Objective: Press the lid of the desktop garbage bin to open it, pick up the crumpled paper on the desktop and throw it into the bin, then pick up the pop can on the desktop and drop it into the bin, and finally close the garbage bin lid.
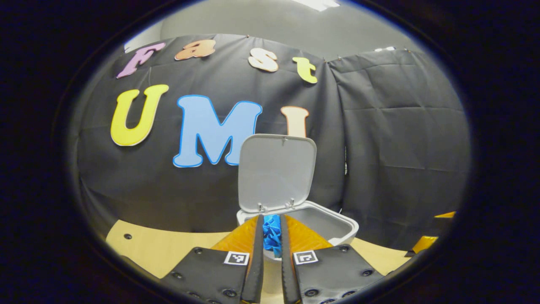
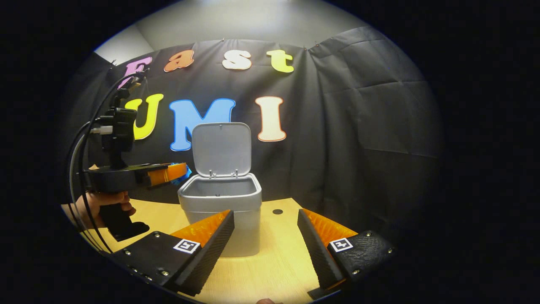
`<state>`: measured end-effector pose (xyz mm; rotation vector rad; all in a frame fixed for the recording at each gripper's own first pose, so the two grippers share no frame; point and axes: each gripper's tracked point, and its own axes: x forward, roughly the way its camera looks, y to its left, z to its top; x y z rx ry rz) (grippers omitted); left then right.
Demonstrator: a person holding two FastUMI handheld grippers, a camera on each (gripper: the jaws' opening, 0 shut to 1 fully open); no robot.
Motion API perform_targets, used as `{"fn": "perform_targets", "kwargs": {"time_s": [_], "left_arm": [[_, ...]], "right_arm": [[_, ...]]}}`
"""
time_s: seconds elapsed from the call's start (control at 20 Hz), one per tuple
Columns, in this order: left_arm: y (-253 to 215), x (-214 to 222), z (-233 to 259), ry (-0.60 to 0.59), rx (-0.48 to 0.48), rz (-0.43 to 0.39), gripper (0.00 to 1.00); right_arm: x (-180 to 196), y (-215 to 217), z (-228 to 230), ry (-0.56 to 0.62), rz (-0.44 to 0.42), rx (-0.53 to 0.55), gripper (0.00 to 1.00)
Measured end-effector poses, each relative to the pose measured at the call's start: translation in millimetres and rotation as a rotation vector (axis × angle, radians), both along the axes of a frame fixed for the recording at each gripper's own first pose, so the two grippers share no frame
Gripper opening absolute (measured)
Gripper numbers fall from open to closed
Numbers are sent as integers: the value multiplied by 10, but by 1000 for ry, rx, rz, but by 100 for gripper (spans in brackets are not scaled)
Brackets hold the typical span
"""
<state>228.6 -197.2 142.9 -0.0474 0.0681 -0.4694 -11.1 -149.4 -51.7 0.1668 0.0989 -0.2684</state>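
Bin: we see the bin point(image 2: 219, 202) upright on the tabletop point(image 2: 278, 253), lid point(image 2: 221, 148) raised at 12 o'clock.
Paper: clenched in the left gripper point(image 1: 272, 236), the paper point(image 1: 271, 234) sits above the bin's rim, mostly hidden.
Right gripper point(image 2: 265, 236): released, holding nothing.
Hand point(image 2: 99, 207): partly cut off.

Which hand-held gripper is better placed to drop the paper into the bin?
Left. The left hand-held gripper is shut on the paper at the rim of the open bin; the right hand-held gripper is open.
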Motion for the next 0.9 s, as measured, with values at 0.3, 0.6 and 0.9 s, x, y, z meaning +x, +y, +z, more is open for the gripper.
{"fn": "perform_targets", "kwargs": {"time_s": [0.3,0.6,0.9], "left_arm": [[-300,235,-178,22,53,-48,26],[-373,244,-343,79,54,-89,58],[-253,172,-292,86,18,-83,95]], "right_arm": [[-138,-117,-72,25,-71,20,96],[-140,-23,-97,36,-69,9,96],[4,243,-30,29,-3,-4,96]]}}
